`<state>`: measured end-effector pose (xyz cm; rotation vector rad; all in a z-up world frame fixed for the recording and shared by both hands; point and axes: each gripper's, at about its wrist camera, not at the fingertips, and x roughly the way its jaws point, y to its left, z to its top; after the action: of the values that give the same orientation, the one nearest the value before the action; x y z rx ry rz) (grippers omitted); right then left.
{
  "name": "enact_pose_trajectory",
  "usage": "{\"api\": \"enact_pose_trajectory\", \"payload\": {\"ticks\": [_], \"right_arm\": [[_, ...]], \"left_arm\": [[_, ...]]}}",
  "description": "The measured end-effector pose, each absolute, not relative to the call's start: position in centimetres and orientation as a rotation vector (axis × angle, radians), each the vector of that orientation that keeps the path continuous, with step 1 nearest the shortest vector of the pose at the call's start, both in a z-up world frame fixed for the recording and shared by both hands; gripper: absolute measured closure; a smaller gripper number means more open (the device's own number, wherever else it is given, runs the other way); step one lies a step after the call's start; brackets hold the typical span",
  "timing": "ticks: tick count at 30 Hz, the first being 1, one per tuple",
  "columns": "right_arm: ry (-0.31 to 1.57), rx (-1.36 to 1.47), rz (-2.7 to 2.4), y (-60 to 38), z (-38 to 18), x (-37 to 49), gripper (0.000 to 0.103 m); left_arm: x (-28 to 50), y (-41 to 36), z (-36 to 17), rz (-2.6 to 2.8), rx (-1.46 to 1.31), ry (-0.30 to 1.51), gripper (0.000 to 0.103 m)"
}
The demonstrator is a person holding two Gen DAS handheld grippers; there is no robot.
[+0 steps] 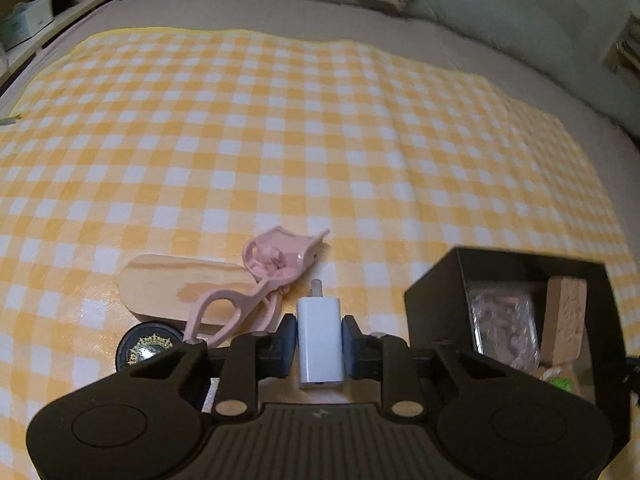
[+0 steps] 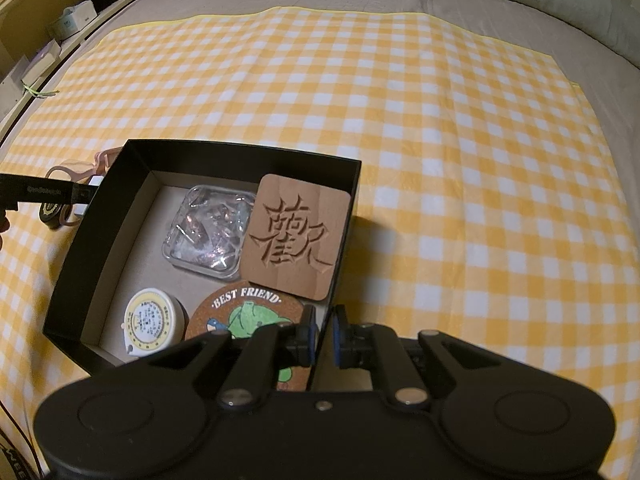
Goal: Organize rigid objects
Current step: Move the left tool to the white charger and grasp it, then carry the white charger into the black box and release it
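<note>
The left gripper (image 1: 320, 338) is clamped on the white charger plug (image 1: 321, 342), its pads pressing the two flat sides so the smooth block cannot twist; the prong points toward 12 o'clock. The plug lies on the yellow checked cloth (image 1: 320, 128) spread over the bed, with the pink eyelash curler (image 1: 264, 280) and wooden paddle (image 1: 176, 288) at its 10 o'clock and a round black tin (image 1: 148, 346) at 9 o'clock. The black box (image 2: 100, 216) waits at 3 o'clock from the plug, close enough for a short carry. The right gripper (image 2: 322, 336) is closed on the box's near wall, apparently to steady the light box. Inside lie a carved wooden coaster (image 2: 296, 236), a clear case (image 2: 208, 232), a tape measure (image 2: 150, 320) and a cork coaster (image 2: 244, 316).
</note>
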<state>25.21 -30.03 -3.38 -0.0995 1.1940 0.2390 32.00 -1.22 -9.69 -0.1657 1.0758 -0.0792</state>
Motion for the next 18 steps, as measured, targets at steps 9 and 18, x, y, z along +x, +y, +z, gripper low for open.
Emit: {"api": "enact_pose_trajectory", "payload": {"ticks": [9, 18], "right_arm": [[1.197, -0.103, 0.236, -29.8, -3.4, 25.2, 0.094], [1.198, -0.112, 0.236, -29.5, -3.5, 25.2, 0.094]], "left_arm": [[30.0, 0.5, -5.1, -0.16, -0.384, 0.947, 0.078], [29.2, -4.5, -3.8, -0.286, -0.39, 0.927, 0.078]]}}
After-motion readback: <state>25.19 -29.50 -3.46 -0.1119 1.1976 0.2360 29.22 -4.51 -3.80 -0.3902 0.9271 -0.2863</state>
